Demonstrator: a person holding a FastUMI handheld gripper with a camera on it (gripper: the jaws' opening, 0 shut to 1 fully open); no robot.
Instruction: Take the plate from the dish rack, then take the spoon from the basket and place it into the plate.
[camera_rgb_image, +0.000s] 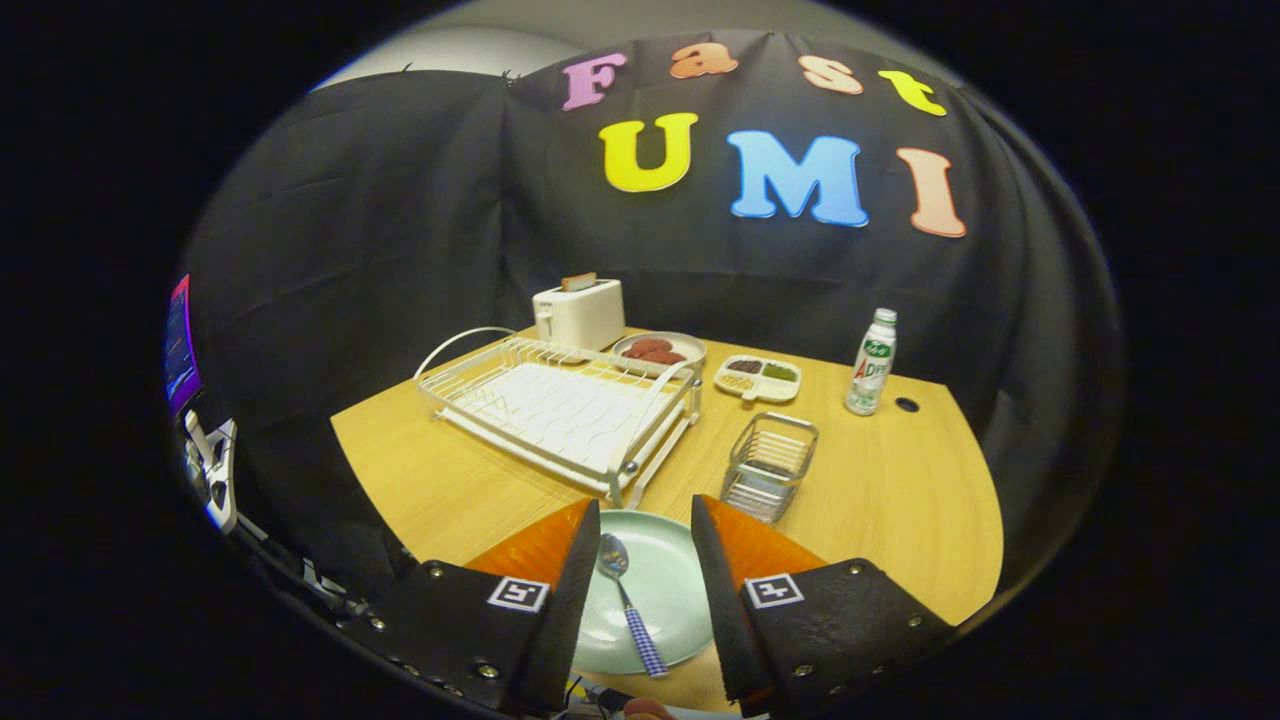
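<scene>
**Spoon lying in the plate, jaws spread and empty**

The jaws of the gripper (645, 545) stand wide apart with nothing pressed between them. Between the two fingers lies the pale green plate (665, 580), flat on the wooden worktop (900, 500). Both sides of the plate are covered by the fingers, so its full outline cannot be seen.

The spoon (628, 600) rests in the plate, its metal bowl pointing away toward the rack and its blue-and-white checked handle running back over the plate's near rim. The bowl sits very near the left finger; whether it touches that finger cannot be told.

Just beyond the fingers stands the white wire dish rack (565, 410), with no dishes in it. To its right, close to the right finger's tip, is the small wire basket (768, 465); its inside is hard to make out through the mesh.

Farther back sit a white toaster (580, 312) with a slice showing at its top, a round dish of reddish-brown food (658, 348) partly hidden behind the rack's handle, a compartment tray (757, 378) with small portions too small to identify, and an upright bottle (872, 362) with a white cap. A small dark hole (907, 405) marks the worktop beside the bottle.
</scene>
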